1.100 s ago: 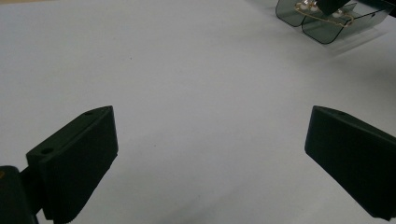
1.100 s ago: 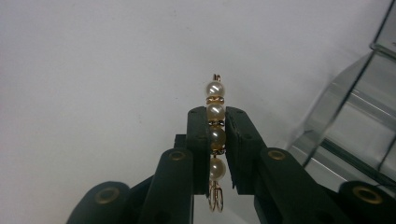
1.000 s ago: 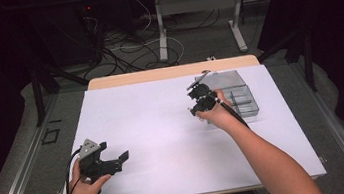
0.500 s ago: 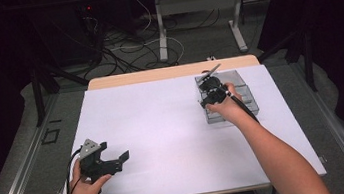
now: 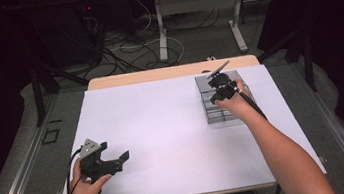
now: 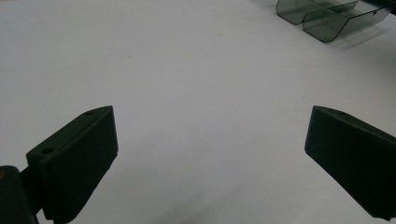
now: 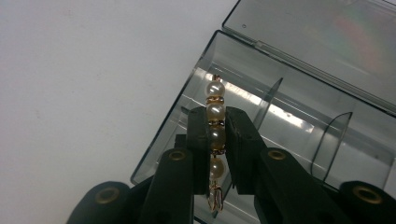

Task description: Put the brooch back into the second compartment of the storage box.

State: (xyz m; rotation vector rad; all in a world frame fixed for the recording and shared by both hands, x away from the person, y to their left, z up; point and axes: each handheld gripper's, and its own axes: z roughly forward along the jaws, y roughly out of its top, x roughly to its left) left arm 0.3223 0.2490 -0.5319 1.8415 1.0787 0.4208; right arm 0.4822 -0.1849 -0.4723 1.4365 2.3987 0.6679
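The right gripper (image 7: 217, 140) is clamping a short strand of pearls (image 7: 215, 122) with gold spacers between them, its jaws closed on the middle beads while one pearl is poking out past the tips toward 12 o'clock and a gold clasp is hanging below toward 6. The strand is round and slick, so I judge it is at risk of rolling or slipping out of the narrow pinch if the hand tilts or eases its squeeze too soon. It is hovering over the smoky clear compartment box (image 7: 299, 140), roughly above the leftmost cell; a drop from here could be landing on a divider (image 7: 268, 100) or bouncing to the white table (image 7: 93, 70) at 9 o'clock. In the high view the right gripper (image 5: 221, 86) is sitting over the box (image 5: 212, 114) at the table's 2 o'clock. The left gripper (image 5: 102, 161) is resting near the table's 7 o'clock, its jaws spread wide and gripping nothing, well apart from the box, which is showing at 1 o'clock in its own view (image 6: 327, 18)
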